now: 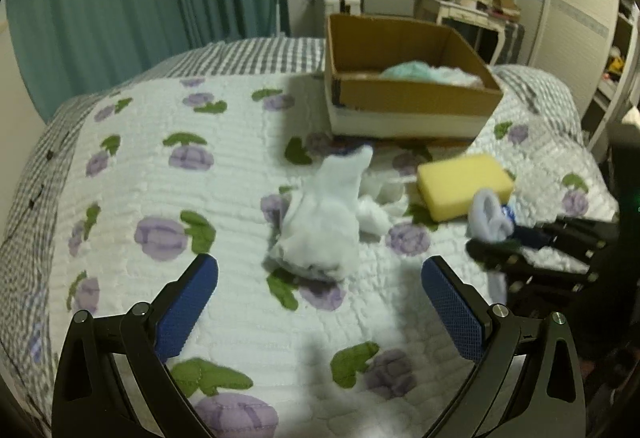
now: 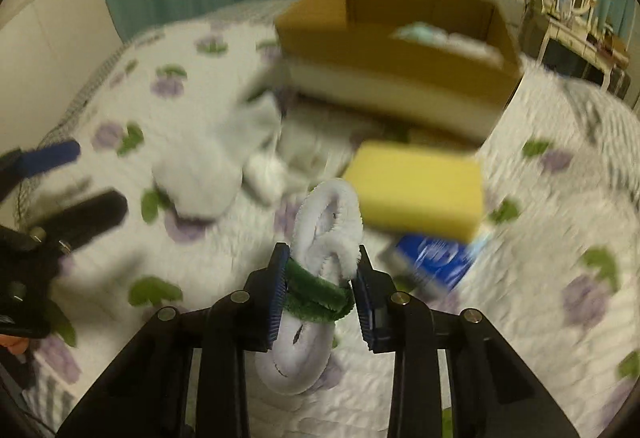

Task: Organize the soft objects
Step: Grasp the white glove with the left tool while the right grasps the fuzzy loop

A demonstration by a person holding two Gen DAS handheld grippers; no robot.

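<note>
I am pinching a small white plush toy point(image 2: 316, 278) in my right gripper point(image 2: 320, 278), low centre of the frame, by its green collar; it is squashing, light and floppy. My left gripper point(image 1: 320, 302) is hanging wide open before a limp white cloth point(image 1: 320, 222), best taken mid-bunch. The cardboard box point(image 1: 412, 98) is sitting upper right.

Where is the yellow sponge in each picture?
Left wrist view: the sponge lies right of centre on the quilt, in front of the cardboard box.
Right wrist view: the sponge is just right of centre, above the right gripper, which holds a white plush toy.
Shared landmark: the cardboard box sits behind the sponge in both.
</note>
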